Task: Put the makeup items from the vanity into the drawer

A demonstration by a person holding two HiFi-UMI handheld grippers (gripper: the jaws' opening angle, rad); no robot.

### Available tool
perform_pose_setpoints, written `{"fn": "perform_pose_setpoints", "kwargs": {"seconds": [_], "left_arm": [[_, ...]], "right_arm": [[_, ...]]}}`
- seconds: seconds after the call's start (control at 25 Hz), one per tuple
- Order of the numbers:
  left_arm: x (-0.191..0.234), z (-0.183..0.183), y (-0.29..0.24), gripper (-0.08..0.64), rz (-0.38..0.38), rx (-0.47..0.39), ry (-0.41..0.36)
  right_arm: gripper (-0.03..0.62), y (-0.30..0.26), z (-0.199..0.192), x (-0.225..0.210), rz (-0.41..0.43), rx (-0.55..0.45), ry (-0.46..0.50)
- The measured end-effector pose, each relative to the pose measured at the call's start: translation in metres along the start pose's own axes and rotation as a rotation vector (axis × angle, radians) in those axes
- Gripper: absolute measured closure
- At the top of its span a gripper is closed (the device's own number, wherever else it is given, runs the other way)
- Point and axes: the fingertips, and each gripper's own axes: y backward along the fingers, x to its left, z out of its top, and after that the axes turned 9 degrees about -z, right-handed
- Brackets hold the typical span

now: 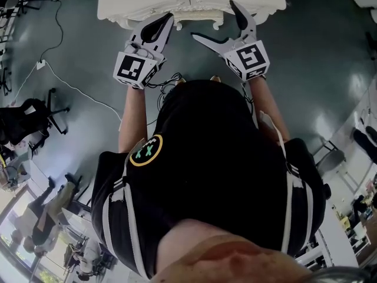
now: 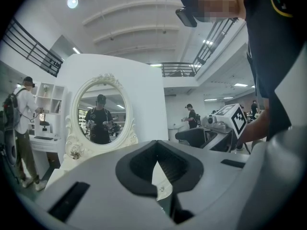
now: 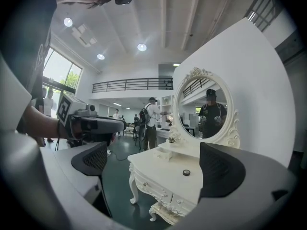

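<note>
A white vanity (image 1: 188, 5) stands just ahead of both grippers. In the right gripper view its top (image 3: 158, 171) carries a small round black makeup item (image 3: 186, 172) and a small white box (image 3: 165, 153) below the oval mirror (image 3: 204, 109). The drawer fronts (image 3: 160, 191) look closed. My right gripper (image 3: 156, 164) is open wide with nothing between its pads, short of the vanity's front corner. My left gripper (image 2: 157, 169) is shut with nothing in it and faces the mirror (image 2: 100, 114). From above, the left gripper (image 1: 165, 19) and right gripper (image 1: 213, 20) hover side by side at the vanity's front edge.
Cables (image 1: 65, 81) trail over the dark floor to the left, near a black chair (image 1: 35, 117). A person with a backpack (image 3: 151, 121) stands at white shelves beyond the vanity. Other people are in the far background.
</note>
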Motion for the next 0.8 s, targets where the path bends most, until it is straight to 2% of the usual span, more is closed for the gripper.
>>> {"fn": "perform_pose_setpoints", "kwargs": {"seconds": [0.28, 0.48, 0.64, 0.8], "left_arm": [[-0.02, -0.004, -0.026, 0.541, 0.043, 0.02, 0.009], [-0.023, -0.008, -0.042, 0.541, 0.043, 0.04, 0.013], [0.001, -0.013, -0.055, 0.541, 0.04, 0.047, 0.017], [0.046, -0.031, -0.068, 0.541, 0.028, 0.04, 0.027]], "right_arm": [[-0.008, 0.018, -0.015, -0.027, 0.038, 0.013, 0.0], [-0.008, 0.015, -0.023, -0.046, 0.047, 0.025, 0.003], [-0.008, -0.008, -0.026, -0.06, 0.046, 0.033, 0.002], [-0.008, -0.053, -0.034, -0.071, 0.035, 0.053, 0.01]]}}
